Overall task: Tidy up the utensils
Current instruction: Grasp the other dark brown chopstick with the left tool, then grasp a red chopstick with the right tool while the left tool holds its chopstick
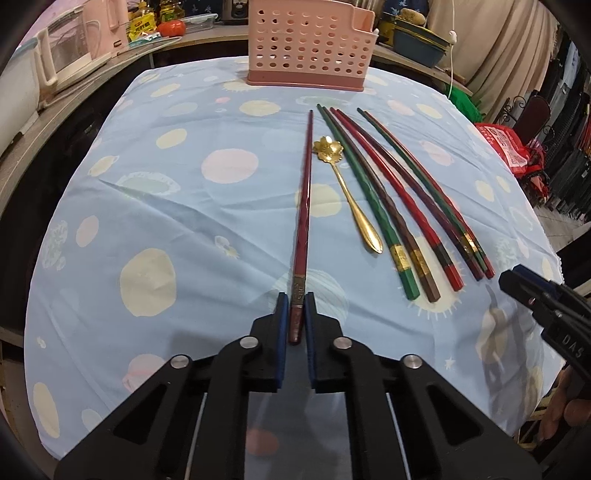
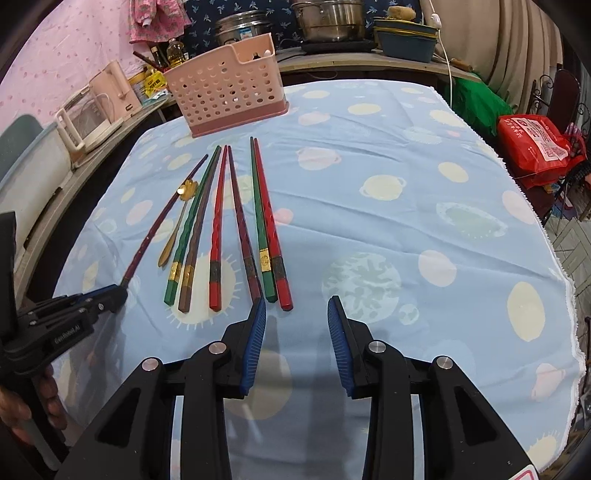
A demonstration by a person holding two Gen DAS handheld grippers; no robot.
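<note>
My left gripper (image 1: 296, 299) is shut on the thick end of a dark red chopstick (image 1: 304, 206), which points toward the pink perforated utensil basket (image 1: 308, 40) at the table's far edge. A gold flower-bowl spoon (image 1: 345, 188) and several green, brown and red chopsticks (image 1: 402, 206) lie side by side to its right. In the right wrist view the left gripper (image 2: 118, 291) holds that chopstick (image 2: 162, 218) at the left. My right gripper (image 2: 297, 306) is open and empty, just short of the chopsticks' (image 2: 266, 221) near ends. The basket (image 2: 225, 92) stands beyond.
A blue cloth with round patterns (image 2: 406, 206) covers the table. A counter behind holds a pink kettle (image 2: 107, 99), pots (image 2: 325, 18), bottles and a blue basin (image 2: 406, 37). A red bag (image 2: 535, 144) sits off the right edge.
</note>
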